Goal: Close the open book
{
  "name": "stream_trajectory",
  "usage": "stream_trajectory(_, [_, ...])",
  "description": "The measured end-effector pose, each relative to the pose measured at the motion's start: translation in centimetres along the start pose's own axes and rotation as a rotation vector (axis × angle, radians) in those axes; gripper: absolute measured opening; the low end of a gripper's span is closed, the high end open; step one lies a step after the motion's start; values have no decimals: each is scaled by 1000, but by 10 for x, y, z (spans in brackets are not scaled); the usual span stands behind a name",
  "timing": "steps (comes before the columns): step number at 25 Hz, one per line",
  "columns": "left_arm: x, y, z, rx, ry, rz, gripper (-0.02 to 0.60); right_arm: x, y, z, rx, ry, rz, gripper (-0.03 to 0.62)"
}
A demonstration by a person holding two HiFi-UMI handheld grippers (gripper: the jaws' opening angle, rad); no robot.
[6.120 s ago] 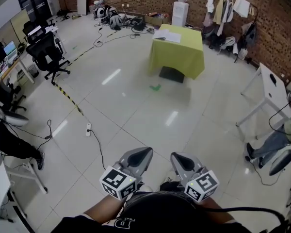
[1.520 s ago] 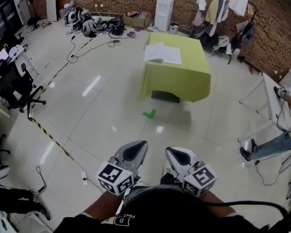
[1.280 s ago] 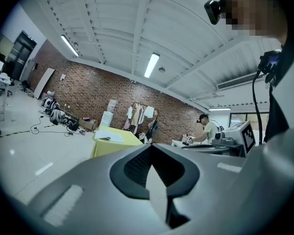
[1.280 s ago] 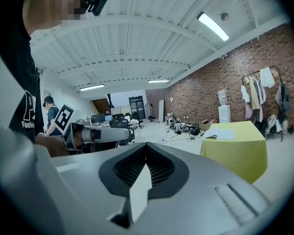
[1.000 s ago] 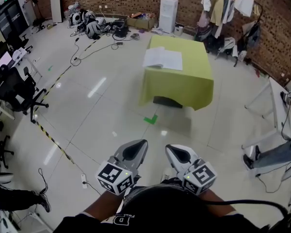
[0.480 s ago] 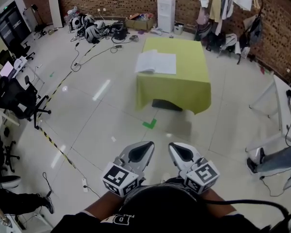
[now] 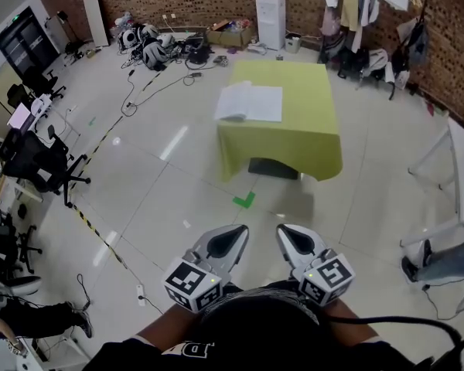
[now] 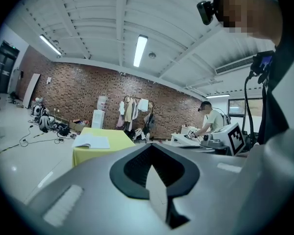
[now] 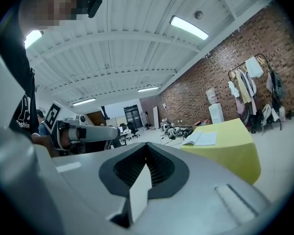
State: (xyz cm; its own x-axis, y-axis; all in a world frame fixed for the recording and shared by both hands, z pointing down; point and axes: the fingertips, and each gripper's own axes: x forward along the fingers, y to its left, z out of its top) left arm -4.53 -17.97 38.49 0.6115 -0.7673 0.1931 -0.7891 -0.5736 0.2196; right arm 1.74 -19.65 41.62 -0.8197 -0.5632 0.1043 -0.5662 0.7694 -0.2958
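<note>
Yellow-green cloth covers the table [image 7: 309, 134] in the upper middle of the head view. The open book [image 7: 249, 103] lies flat on the left part of its top, pages up, long side running left to right. A cardboard box [image 7: 230, 35] by the brick wall holds clutter too small to tell. At lower middle, well apart from the book, the left gripper [image 7: 236, 232] and right gripper [image 7: 286, 234] have their fingers pressed together on nothing.

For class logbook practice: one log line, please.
book: open, on table | left gripper: shut, empty | right gripper: shut, empty
</note>
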Motion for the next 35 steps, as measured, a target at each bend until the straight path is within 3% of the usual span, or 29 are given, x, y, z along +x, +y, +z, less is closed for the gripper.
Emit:
stream_trajectory(12, [21, 51, 3, -33, -7, 29, 8, 46, -27, 8, -7, 1, 14, 6])
stream_trajectory(18, [30, 103, 12, -44, -8, 5, 8, 92, -31, 17, -21, 48, -44, 6])
stream_trajectory(35, [11, 269, 64, -53, -52, -104, 8, 257, -4, 42, -55, 51, -104, 6])
